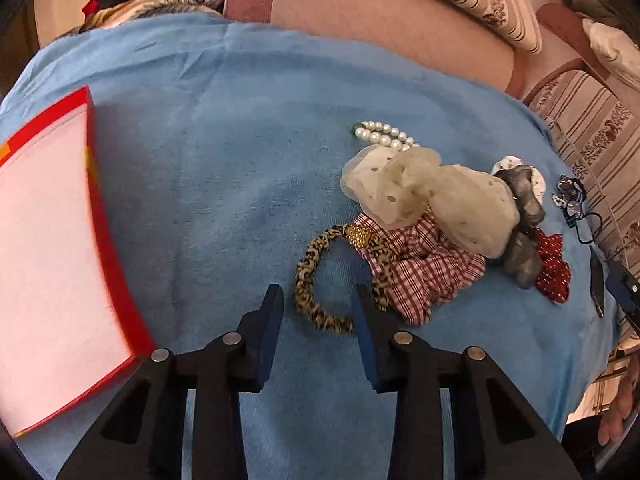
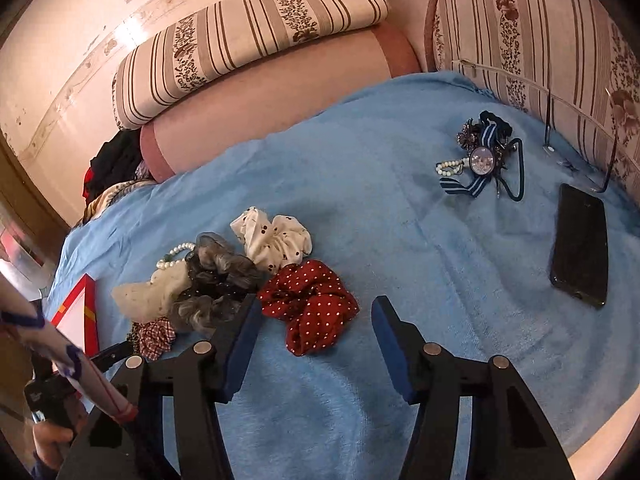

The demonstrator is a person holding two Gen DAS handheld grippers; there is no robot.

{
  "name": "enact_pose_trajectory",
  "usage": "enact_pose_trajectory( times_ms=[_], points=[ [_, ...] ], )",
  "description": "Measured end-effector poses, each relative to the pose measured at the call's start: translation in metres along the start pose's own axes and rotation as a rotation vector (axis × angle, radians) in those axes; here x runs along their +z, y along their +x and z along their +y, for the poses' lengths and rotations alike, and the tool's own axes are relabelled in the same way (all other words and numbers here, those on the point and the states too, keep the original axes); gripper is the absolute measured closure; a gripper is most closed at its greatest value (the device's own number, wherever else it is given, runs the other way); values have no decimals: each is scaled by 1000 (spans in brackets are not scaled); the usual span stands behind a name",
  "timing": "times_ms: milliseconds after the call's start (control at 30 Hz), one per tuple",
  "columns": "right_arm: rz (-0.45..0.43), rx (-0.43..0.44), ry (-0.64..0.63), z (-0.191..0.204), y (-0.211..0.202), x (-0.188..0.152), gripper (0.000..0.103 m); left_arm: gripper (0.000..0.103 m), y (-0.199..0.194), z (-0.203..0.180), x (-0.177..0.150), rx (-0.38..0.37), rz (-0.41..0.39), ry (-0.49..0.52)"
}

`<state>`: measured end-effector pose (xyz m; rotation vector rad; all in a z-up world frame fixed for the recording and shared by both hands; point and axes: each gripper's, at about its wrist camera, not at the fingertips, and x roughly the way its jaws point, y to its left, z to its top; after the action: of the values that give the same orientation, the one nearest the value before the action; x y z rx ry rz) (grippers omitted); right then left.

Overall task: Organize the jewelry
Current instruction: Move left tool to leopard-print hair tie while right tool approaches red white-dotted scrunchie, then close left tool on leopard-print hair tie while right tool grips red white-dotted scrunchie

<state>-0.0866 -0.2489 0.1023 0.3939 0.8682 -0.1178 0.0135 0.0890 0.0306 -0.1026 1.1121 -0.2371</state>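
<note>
Where the wide blue fleece blanket (image 1: 224,152) spreads in front of striped floral cushions (image 2: 256,28), everything else lies on it. At its left edge sits a flat red-rimmed cardboard box with a pale pink inside (image 1: 44,248), well apart from the heap of hair ties. A black smartphone (image 2: 580,248) lies face up near the right side. In the heap, a cream sheer dotted scrunchie (image 1: 428,192) rests on a red-and-white checked scrunchie (image 1: 424,272), with a grey gauzy scrunchie (image 2: 216,276) touching it, a white scrunchie with dark cherry print (image 2: 272,240) behind that, and a dark red white-dotted scrunchie (image 2: 312,304) at the near right. A leopard-print fabric headband loop with a gold band (image 1: 320,276) lies at the heap's near edge, and a white pearl bead bracelet (image 1: 384,136) at its far edge. Apart, toward the cushions, sits a small cluster of navy striped ribbon, beads and a round glittery charm (image 2: 480,156).

The left tool (image 1: 316,312) hovers with its jaws apart over the leopard loop, gripping nothing. The right tool (image 2: 316,332) also stands apart and empty, just before the red dotted scrunchie.
</note>
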Motion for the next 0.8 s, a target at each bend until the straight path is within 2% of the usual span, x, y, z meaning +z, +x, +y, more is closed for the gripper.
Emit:
enact_pose_trajectory(
  times_ms=[133,167,200,233,367,533,633,800],
  points=[
    [-2,-1,9,-5,3,1,41,73,10,-5,7,53,-11,23],
    [0,-2,13,-7,4,1,41,78,12,-5,7,65,-16,25],
    [1,-5,14,-8,6,1,41,91,13,-5,7,95,-28,31],
    [5,-7,15,-9,8,2,41,95,13,-7,6,129,-35,42],
    [35,29,45,-15,17,1,41,97,2,-5,3,122,-59,31],
    [73,42,58,-15,34,-1,42,97,-20,-6,3,100,-132,35],
    [101,28,57,-15,49,-3,52,97,-25,-9,2,89,-143,50],
    [142,-1,47,-10,72,-5,59,97,-27,-10,2,81,-154,64]
  ],
)
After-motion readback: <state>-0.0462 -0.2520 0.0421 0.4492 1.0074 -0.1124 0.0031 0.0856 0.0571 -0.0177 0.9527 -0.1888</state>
